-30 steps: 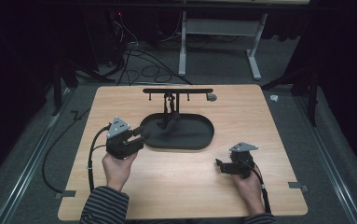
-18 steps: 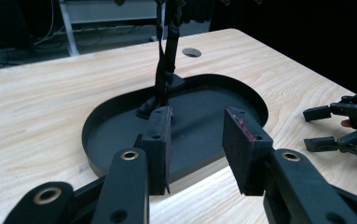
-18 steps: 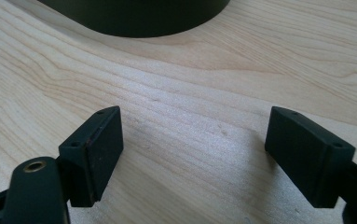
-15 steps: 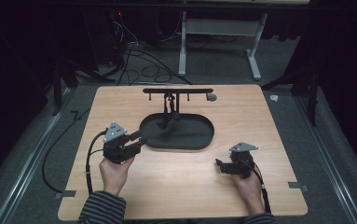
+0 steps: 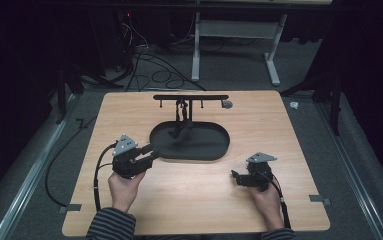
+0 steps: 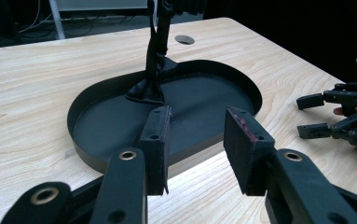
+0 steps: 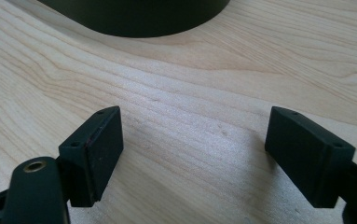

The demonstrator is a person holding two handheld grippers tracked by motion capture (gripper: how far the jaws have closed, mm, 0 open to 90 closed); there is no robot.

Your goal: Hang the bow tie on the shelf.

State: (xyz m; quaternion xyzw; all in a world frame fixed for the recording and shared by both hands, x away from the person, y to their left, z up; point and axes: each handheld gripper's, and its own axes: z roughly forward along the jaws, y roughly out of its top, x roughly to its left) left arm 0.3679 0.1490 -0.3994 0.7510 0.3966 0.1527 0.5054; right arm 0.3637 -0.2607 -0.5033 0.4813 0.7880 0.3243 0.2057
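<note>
A black oval tray [image 5: 214,150] lies in the middle of the wooden table [image 5: 259,125]. Behind it stands a black T-shaped rack [image 5: 190,98], from which a dark strap [image 5: 181,117] hangs down into the tray [image 6: 199,105]; its lower end [image 6: 146,91] rests on the tray floor. My left gripper [image 5: 150,152] [image 6: 192,144] is open and empty, its tips at the tray's near left rim. Low over bare wood at the front right, my right gripper [image 5: 235,177] [image 7: 195,154] is open and empty, pointing left. The left gripper view also shows the right gripper [image 6: 313,116].
A round grommet hole [image 5: 226,104] [image 6: 184,39] sits in the tabletop by the rack's right end. Cables trail from both grippers toward the front edge. Beyond the table are a dark floor, loose cables [image 5: 144,60] and a white desk frame [image 5: 234,35].
My left gripper has drawn back toward the front left, away from the tray's rim, and turned slightly. The right gripper has stayed in place.
</note>
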